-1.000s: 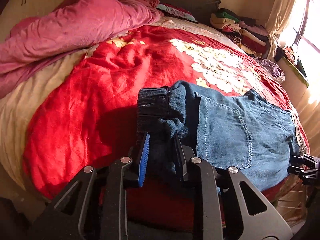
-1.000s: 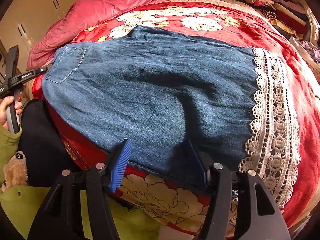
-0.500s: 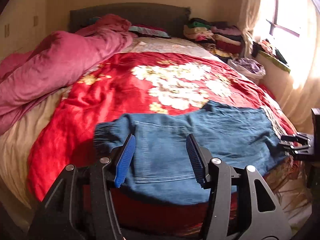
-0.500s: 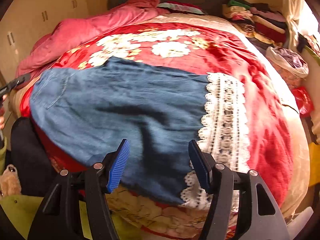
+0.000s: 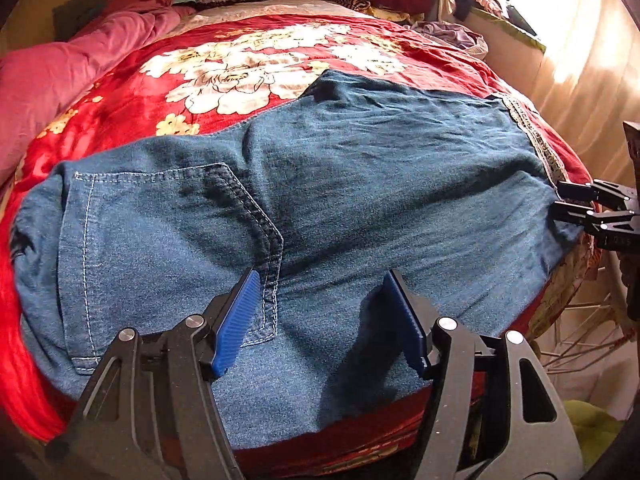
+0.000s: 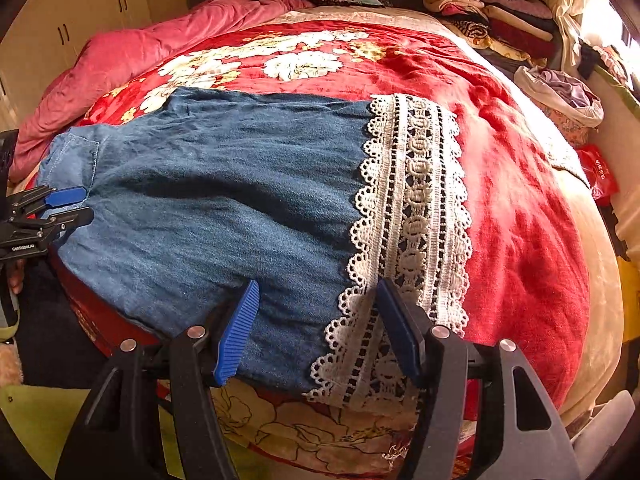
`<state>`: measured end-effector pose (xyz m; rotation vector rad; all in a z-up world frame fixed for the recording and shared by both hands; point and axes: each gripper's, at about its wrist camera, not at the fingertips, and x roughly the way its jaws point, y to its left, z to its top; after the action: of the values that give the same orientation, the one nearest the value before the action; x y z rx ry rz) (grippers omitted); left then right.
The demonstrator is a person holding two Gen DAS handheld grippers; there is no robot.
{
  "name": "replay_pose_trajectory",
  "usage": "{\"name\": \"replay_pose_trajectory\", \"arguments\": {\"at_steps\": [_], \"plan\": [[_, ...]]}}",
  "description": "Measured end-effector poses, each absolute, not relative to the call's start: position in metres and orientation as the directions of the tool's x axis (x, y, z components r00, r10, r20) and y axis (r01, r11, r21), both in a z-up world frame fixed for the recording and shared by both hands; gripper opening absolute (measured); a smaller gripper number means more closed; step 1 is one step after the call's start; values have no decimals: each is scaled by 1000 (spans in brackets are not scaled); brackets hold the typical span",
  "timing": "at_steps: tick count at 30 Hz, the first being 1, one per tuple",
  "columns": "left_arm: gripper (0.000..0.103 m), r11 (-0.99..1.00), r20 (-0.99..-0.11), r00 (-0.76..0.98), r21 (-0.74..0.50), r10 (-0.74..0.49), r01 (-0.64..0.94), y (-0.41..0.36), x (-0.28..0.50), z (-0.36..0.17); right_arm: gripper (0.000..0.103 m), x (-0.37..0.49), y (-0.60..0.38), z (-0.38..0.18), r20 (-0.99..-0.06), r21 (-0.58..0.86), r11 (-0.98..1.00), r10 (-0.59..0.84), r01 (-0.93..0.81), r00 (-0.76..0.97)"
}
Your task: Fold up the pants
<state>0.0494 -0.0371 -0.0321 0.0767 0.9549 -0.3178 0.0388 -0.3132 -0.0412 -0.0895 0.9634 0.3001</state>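
Blue denim pants (image 5: 360, 184) lie flat across the front of a red floral bedspread (image 5: 248, 68), waist to the left, white lace hem (image 6: 416, 200) to the right. My left gripper (image 5: 320, 280) hovers over the back pocket (image 5: 160, 248) near the bed's front edge. Its jaws are opening, with only flat denim under them and nothing pinched. The right wrist view shows the left gripper (image 6: 68, 204) at the waist end. My right gripper (image 6: 318, 286) stands open above the leg end, one finger over denim, the other over lace. It shows as the right gripper (image 5: 568, 204) in the left wrist view.
A pink quilt (image 6: 168, 48) is heaped at the far left of the bed. Folded clothes (image 6: 496, 12) are stacked at the far right, beside a cloth basket (image 6: 560, 96). Wardrobe doors (image 6: 80, 12) stand left, a sunlit curtain (image 5: 580, 80) right.
My left gripper let go of the bunched waistband, spread its jaws and slid right to the pocket. The right gripper drifted right onto the lace hem. The pants now lie flat.
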Motion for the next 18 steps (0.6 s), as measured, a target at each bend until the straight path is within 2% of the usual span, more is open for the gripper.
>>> {"name": "replay_pose_trajectory", "arguments": {"at_steps": [6,8,9,18], "plan": [[57,952,-788,564,-85,-245,295,-36,44,-19,61,37,-316,-30,-808,81,950,240,-303,538],[57,948,-758,595,-96,-266,302,-36,42,-5,71,37,-322,-16,-778,103,948,266,-302,570],[57,948,-741,613,-102,-276,303,-35,41,3,72,40,-326,-10,-763,106,951,265,-291,589],[58,940,-716,629,-119,-304,319,-41,81,32,72,113,-378,12,-710,285,947,313,-150,631]]}}
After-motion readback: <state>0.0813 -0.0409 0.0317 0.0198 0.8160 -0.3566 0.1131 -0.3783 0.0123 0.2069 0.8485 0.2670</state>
